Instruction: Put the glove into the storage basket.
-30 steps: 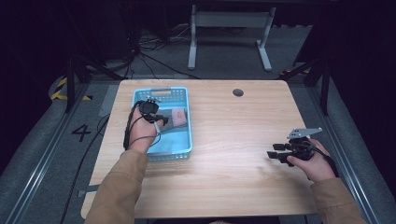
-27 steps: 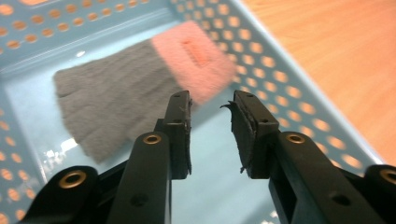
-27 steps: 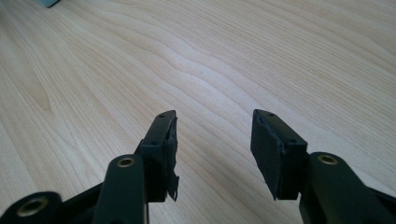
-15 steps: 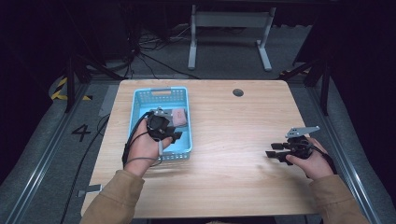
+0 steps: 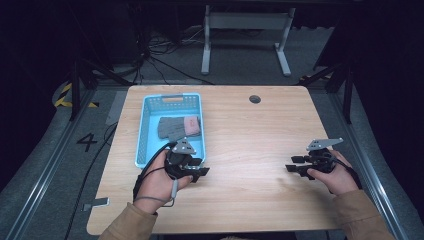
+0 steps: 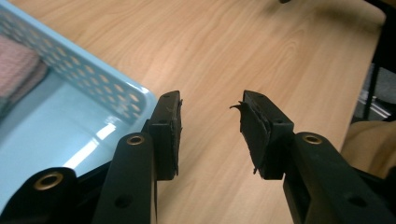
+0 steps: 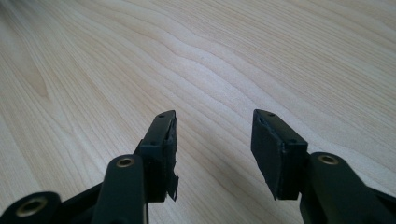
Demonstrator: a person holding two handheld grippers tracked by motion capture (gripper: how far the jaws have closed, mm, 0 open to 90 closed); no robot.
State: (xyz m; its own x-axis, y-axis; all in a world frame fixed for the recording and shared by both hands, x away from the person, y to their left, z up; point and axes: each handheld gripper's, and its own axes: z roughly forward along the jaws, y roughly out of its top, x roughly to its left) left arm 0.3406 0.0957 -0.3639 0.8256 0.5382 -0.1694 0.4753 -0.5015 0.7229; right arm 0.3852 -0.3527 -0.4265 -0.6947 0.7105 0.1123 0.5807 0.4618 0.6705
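high view: my left gripper sits at the near right corner of the blue basket, empty, jaws set apart and aimed right across the table. a folded grey glove with a pink cuff lies inside the basket toward its far end, well apart from the gripper. right gripper rests low near the right edge, jaws apart, nothing in them. left gripper view: jaws gape wide over bare wood, the left one just beside the basket's rounded corner; a swing to that side could clip the rim and shove the basket. i see a pink and grey edge of the glove, cut off at the frame. pad on the other jaw looks frayed, so grip may slip. right gripper view: jaws wide over plain wood, one pad ragged too. whether either gripper touches the table, i cannot tell.
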